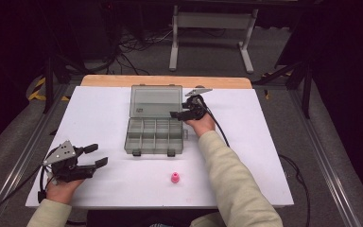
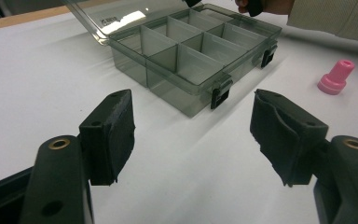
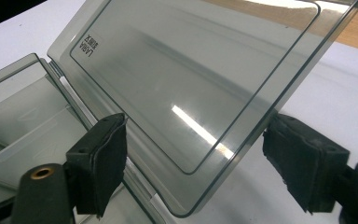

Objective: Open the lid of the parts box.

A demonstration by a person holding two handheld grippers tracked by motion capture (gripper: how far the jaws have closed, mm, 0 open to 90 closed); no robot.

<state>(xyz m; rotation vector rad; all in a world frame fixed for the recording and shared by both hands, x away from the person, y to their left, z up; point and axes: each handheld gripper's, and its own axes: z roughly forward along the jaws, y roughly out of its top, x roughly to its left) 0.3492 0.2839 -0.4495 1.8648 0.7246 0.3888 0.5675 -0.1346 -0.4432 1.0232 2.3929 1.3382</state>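
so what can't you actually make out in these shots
- Whether the right gripper touches the lid: too small in the high view; in the right gripper view its jaws stand apart on either side of the lid's edge.
- The lid's label: too blurred to read.
- The organizer box: its far corner is cut off by the left gripper view's top edge.

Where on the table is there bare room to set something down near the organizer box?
Bare white table lies left of the organizer box, up to the left gripper. Another free strip runs in front of the box, bordered by the pink piece. It is crowded at the box's right, where the right gripper sits by the open lid.
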